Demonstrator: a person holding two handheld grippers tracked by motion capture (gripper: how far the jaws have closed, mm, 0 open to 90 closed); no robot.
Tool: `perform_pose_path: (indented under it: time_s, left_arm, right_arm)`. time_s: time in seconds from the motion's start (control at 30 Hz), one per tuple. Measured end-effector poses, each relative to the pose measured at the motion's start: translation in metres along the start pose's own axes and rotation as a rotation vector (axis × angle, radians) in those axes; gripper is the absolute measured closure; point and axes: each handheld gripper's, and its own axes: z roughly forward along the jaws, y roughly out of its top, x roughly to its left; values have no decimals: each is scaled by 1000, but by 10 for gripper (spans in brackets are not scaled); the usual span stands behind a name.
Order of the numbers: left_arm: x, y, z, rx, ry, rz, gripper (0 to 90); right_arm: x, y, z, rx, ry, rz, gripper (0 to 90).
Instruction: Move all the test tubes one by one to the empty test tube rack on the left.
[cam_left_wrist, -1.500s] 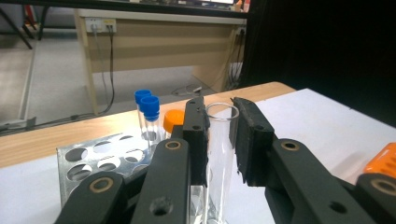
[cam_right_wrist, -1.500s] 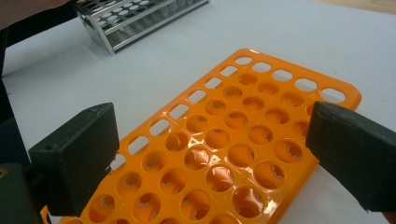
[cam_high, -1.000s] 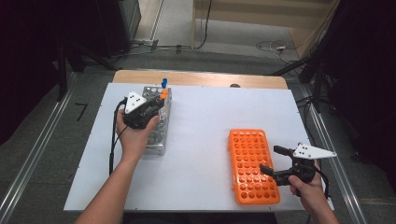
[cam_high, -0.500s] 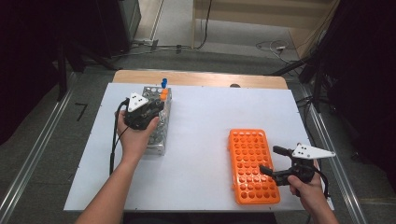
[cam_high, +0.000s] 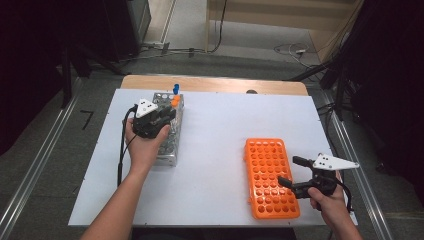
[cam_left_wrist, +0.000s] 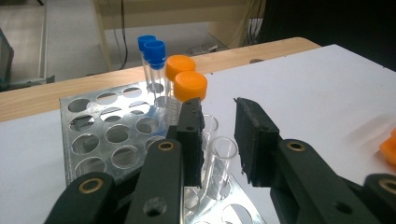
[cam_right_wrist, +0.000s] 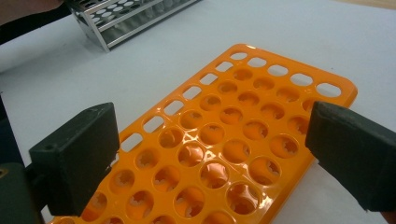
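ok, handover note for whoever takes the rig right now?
Left hand-held gripper: over the metal rack, jaws just been opening, an uncapped clear tube standing between them, pads not pressing it.
Right hand-held gripper: open, hovering over the orange rack.
Metal rack holds two blue-capped tubes and two orange-capped tubes.
Orange rack's visible holes are empty; no tube moved across yet.

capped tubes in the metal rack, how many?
4: two blue-capped tubes at the rack's far end, two orange-capped tubes just nearer, all in the left gripper view. Uncapped tubes stand by the left gripper; it may hide more.
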Motion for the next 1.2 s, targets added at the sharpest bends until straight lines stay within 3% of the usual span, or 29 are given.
perform_pose_path:
  time_s: [0.27, 0.67, 1.2]
  left_arm:
    - [0, 2, -3, -30, -50, -14, 565]
    - [-7, 5, -10, -37, -122, -30, 25]
    - [-25, -1, -40, -47, -194, 3, 0]
  right_arm:
    - [0, 0, 0, -1, 1, 1, 18]
    - [0, 0, 2, 2, 1, 0, 18]
    - [0, -1, 2, 2, 0, 2, 18]
